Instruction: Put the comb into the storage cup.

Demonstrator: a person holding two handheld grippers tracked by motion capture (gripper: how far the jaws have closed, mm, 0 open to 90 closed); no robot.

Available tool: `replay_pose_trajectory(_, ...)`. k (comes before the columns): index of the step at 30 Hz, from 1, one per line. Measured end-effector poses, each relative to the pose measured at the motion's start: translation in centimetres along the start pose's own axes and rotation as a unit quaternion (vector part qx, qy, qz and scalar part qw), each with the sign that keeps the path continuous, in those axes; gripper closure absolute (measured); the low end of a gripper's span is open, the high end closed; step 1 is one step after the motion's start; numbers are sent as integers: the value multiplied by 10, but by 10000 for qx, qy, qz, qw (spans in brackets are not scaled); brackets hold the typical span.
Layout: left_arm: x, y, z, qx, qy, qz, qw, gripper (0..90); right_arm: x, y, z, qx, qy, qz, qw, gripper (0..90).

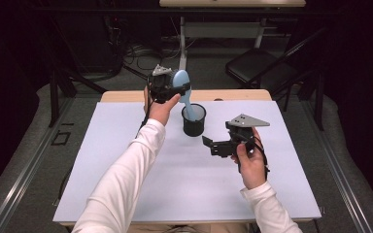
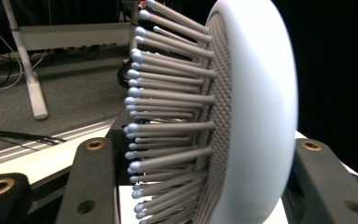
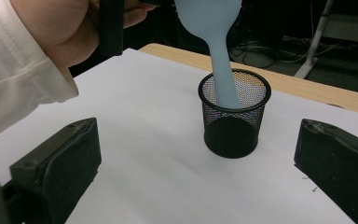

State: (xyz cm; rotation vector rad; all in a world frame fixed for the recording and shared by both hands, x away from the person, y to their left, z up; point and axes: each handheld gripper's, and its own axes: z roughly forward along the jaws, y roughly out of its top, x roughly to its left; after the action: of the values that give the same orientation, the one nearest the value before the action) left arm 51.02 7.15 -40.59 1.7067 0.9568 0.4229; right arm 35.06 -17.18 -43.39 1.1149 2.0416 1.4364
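At the frame's centre on the tabletop (image 1: 126,160), the left gripper (image 1: 167,87) is grasping the hairbrush (image 1: 180,80) head, its handle dipping into the mesh cup (image 1: 194,120); tilting could topple the cup. The right gripper (image 1: 218,145) is hanging released, lower right.

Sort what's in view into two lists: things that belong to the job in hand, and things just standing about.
In the job:
- light blue hairbrush, head clamped in the left gripper, handle down in the cup
- black mesh cup
- right gripper, fingers apart, holding nothing, beside the cup

Standing about:
- folding chair beyond the table
- cables on the floor
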Motion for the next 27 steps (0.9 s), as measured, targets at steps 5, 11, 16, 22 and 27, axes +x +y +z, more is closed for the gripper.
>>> replay_pose_trajectory(5, -1, -3, 4, 41, 26, 66, 10000, 481, -1, 0, 0, -11, -10, 7, 10000, 0)
replay_pose_trajectory(11, -3, -6, 9, 68, 18, 125, 9999, 481, -1, 0, -1, -3, -5, 33, 10000, 4)
replay_pose_trajectory(16, -7, -8, 12, 118, 39, 222, 9997, 481, -2, 0, -1, -4, -16, 52, 10000, 4)
replay_pose_trajectory(22, -10, -11, 16, 145, 58, 285, 9995, 481, -2, 0, -1, 5, -4, 41, 10000, 4)
replay_pose_trajectory(27, -10, -12, 18, 170, 76, 333, 9993, 481, -2, 0, -1, -8, -2, 43, 10000, 4)
